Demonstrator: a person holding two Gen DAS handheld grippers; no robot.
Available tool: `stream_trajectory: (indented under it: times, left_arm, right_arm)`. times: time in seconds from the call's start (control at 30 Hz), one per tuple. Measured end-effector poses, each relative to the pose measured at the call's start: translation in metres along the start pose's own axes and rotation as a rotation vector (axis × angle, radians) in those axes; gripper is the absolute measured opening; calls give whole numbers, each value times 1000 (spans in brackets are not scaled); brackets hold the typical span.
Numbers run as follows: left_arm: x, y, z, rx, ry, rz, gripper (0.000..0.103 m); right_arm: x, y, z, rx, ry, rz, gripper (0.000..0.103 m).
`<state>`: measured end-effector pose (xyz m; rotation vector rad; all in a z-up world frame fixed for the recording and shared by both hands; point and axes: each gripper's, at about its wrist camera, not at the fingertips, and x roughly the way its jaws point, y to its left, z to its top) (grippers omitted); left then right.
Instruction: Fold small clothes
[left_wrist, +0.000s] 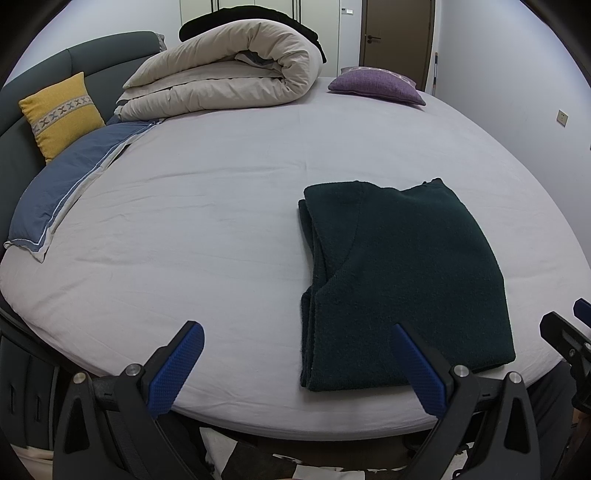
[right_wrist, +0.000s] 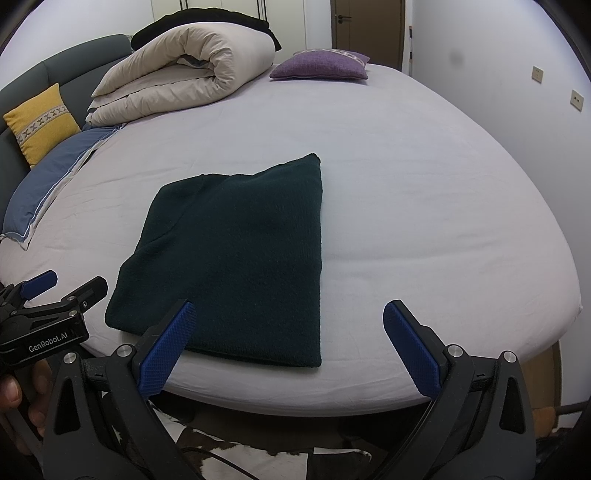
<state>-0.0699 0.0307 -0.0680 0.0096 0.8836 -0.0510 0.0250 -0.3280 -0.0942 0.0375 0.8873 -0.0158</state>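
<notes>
A folded dark green sweater (right_wrist: 236, 254) lies near the bed's (right_wrist: 424, 221) front edge. Rolled duvet (right_wrist: 184, 81) and cushions sit at the far edge. Left tongs (left_wrist: 299, 369) and right tongs (right_wrist: 288, 350) gape wide, empty.

You have a bed (left_wrist: 221, 206) under a pale sheet. At its far end lies a rolled beige duvet (left_wrist: 229, 77), with a purple cushion (left_wrist: 376, 86) to the duvet's right. Left of the duvet, a yellow cushion (left_wrist: 61, 114) leans on the grey headboard (left_wrist: 92, 59) above a blue pillow (left_wrist: 70, 184). Behind the duvet stands a brown door (left_wrist: 399, 33).
</notes>
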Motion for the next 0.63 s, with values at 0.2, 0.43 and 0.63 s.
stream_trajectory:
  times: [0.2, 0.43, 0.63]
  left_arm:
    - [1, 0, -1, 3, 5, -4, 103]
    - [4, 0, 2, 4, 16, -15, 103]
    - [3, 0, 3, 9, 11, -11, 103]
  right_arm:
    - [0, 0, 0, 0, 0, 0, 103]
    - [3, -2, 0, 3, 3, 5, 103]
    - [4, -3, -2, 11, 6, 11, 103]
